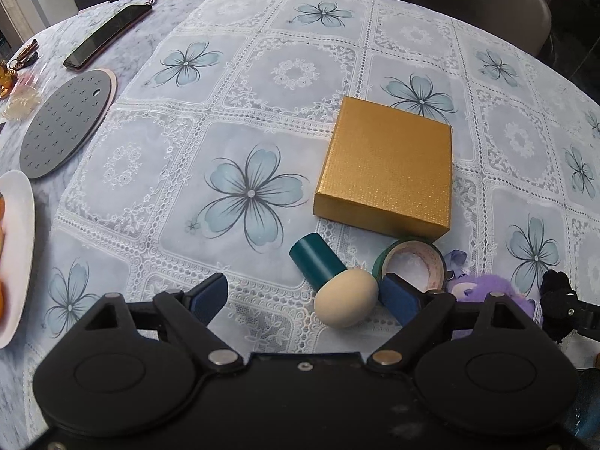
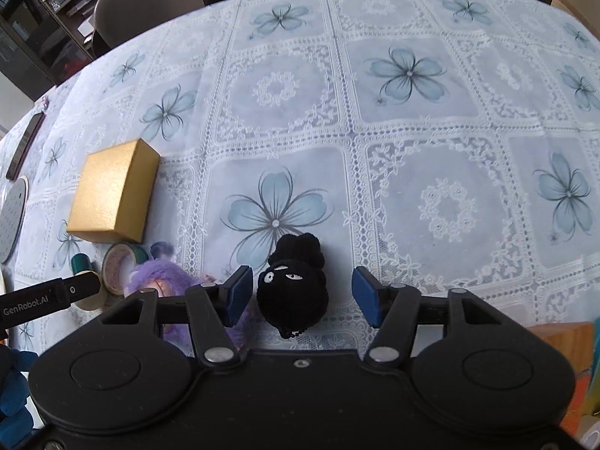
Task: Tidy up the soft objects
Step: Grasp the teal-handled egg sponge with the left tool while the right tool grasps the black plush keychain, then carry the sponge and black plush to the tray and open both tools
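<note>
A black knitted doll [image 2: 292, 292] with stitched eyes lies on the lace tablecloth between the fingers of my right gripper [image 2: 302, 281]. That gripper is open: the left pad [image 2: 238, 294] sits close beside the doll and the right pad stands clear of it. A fluffy purple plush [image 2: 157, 279] lies just left of it. My left gripper [image 1: 303, 287] is open around a cream sponge head on a teal handle [image 1: 345, 298], which lies near the right pad [image 1: 397, 298]. The purple plush [image 1: 483, 288] and black doll [image 1: 558, 292] show at the lower right of the left wrist view.
A gold box [image 1: 386, 165] lies ahead, with a tape roll [image 1: 410, 262] against its near edge. A phone [image 1: 108, 35], a grey perforated mat [image 1: 67, 123] and a white plate [image 1: 15, 255] sit at the left. Chairs [image 1: 487, 7] stand behind the table.
</note>
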{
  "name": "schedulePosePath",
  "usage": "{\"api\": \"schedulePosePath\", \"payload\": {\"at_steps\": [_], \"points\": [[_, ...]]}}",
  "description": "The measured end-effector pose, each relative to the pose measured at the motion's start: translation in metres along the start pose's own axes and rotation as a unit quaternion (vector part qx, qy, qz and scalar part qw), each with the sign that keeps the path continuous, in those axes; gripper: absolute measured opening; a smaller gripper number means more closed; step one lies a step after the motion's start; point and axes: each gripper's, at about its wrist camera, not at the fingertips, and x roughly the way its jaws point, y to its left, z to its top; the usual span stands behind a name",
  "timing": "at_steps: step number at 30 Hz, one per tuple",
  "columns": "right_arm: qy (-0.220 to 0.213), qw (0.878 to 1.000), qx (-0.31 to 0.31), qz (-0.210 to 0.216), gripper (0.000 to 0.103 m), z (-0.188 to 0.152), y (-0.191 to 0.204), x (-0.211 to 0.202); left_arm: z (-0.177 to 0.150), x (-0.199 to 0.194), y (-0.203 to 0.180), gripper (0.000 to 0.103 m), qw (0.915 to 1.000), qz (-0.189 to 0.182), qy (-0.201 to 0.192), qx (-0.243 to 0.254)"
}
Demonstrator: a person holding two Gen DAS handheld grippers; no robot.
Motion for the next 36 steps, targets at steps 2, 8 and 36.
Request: {"api": "schedulePosePath", "payload": {"at_steps": [2, 8, 36], "points": [[-0.004, 1.0, 0.004, 0.007, 0.05, -0.001, -0.002, 0.0, 0.001, 0.004, 0.003, 0.09, 0.9999, -0.004, -0.004, -0.011], [0.006, 1.0, 0.011, 0.023, 0.04, -0.001, -0.005, -0.001, 0.002, 0.006, 0.012, 0.082, 0.9989, -0.033, 0.002, -0.034], [-0.025, 1.0, -0.001, 0.014, 0.04, -0.087, -0.008, -0.101, -0.094, -0.085, 0.052, 0.032, 0.9959, -0.076, 0.048, -0.009]]}}
